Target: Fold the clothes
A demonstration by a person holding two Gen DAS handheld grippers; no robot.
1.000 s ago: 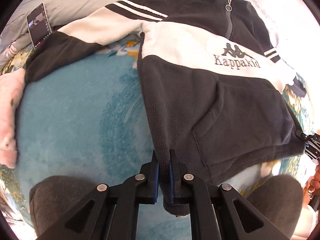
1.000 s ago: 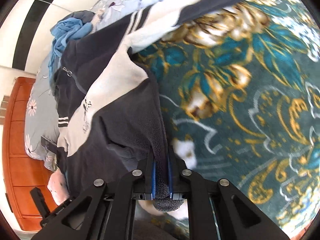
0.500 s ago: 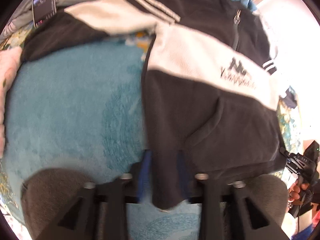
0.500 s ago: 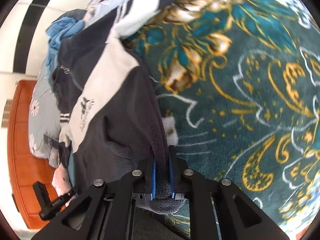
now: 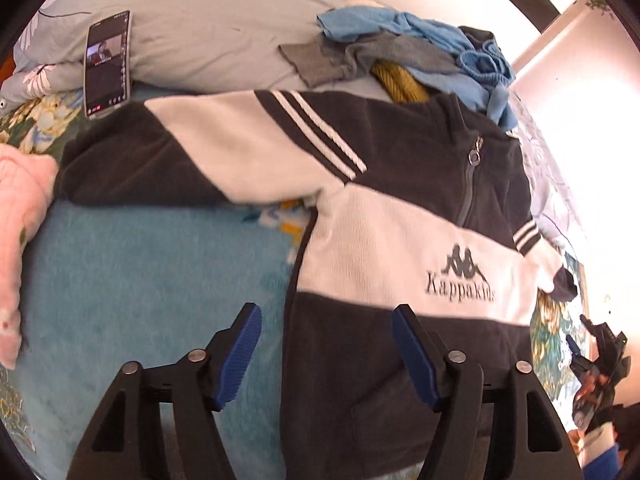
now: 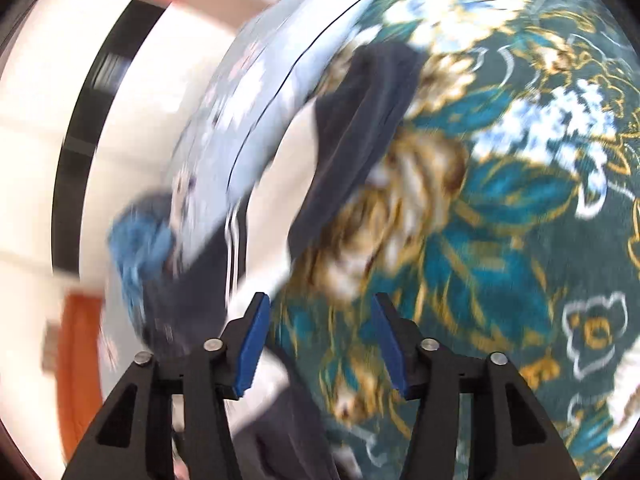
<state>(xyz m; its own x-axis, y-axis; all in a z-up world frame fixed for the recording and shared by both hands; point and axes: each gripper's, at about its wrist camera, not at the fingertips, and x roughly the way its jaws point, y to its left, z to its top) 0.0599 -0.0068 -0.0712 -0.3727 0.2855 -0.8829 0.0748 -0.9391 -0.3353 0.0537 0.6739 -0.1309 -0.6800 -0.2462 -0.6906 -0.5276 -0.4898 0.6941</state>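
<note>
So the fleece pullover (image 5: 400,240) is lying front-up on the teal blanket (image 5: 140,280), logo showing, zipper collar pointing to about 1 o'clock in the left wrist view. One sleeve (image 5: 192,152) stretches out flat toward 10 o'clock, its dark cuff ending just beside a pink garment (image 5: 20,240) at 9 o'clock. Looks to me like it's spread this way on purpose, so the sleeves can be folded in over the body.

The left gripper (image 5: 326,352) hovers over the hem side with its jaws spread wide and nothing between them; the body's side edge runs right through the gap, lying flat on the blanket underneath. The right gripper (image 6: 318,348) is also wide apart and empty. Its view is badly blurred, but you can make out the other sleeve (image 6: 352,152) running up toward 12 o'clock across the floral blanket (image 6: 520,240). My guess is that sleeve is what it's lined up for, since it's dead ahead of the fingers.

A pile of other clothes (image 5: 420,56) sits past the collar at 12 o'clock, probably waiting its turn, and a phone (image 5: 107,64) is propped at 11 o'clock, close to the spread sleeve but off it.

No fold made yet as far as I can judge.
</note>
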